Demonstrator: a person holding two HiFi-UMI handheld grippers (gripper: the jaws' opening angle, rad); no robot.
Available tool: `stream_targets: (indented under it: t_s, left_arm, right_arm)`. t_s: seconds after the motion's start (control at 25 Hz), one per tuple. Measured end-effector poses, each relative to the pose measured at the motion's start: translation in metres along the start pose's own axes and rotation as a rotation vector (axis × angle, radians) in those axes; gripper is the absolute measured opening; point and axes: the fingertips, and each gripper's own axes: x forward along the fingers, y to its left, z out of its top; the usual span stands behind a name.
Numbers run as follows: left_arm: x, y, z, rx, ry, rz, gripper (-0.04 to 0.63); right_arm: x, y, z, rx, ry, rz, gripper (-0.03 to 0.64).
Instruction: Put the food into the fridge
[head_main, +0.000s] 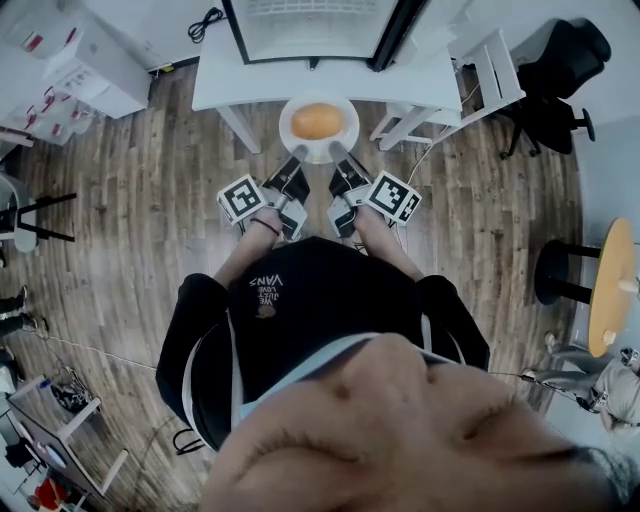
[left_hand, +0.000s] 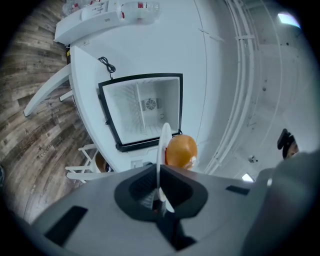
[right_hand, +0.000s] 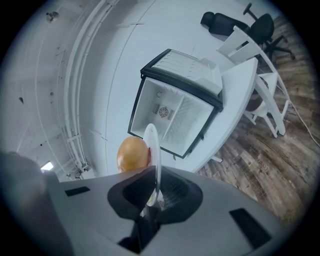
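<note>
Looking down across a plank floor toward a white table. At far left, white cabinets. Dead ahead on the table, an open fridge. Further right, a white chair by the table end, then a black office chair. At the far right edge, a round wooden table.

Carrying a white plate in the air just before the table's near edge, short of the fridge and outside it. Bearing a round orange food item on the plate's middle. Pinching the near rim on its left part with the left gripper and on its right part with the right gripper. Both clenched on the rim, side by side, not touching each other.

Only from the head view: both grippers at once, plus the round wooden table.

Only from the two gripper views: the plate edge-on between tight jaws, and the fridge's white inside with a small fan on the back wall.

Only from the left gripper view: the food showing to the right of the plate's edge, floor planks down the left side.

Only from the right gripper view: the fridge door swung wide with its inner racks, and the food to the left of the plate's edge.
</note>
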Motion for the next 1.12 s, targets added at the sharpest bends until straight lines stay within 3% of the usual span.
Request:
stream_targets:
  t_s: [0.4,1.12]
  left_arm:
    - [0.009,0.015,0.048,-0.017,0.048,-0.004,0.026]
    - [0.010,0.025,0.068,-0.028,0.099,-0.028,0.026]
  right_arm:
    - [0.048,0.001,0.002,0.004,-0.043,-0.034,0.025]
    - [0.068,-0.002,-0.002,0.009,-0.088,-0.058,0.025]
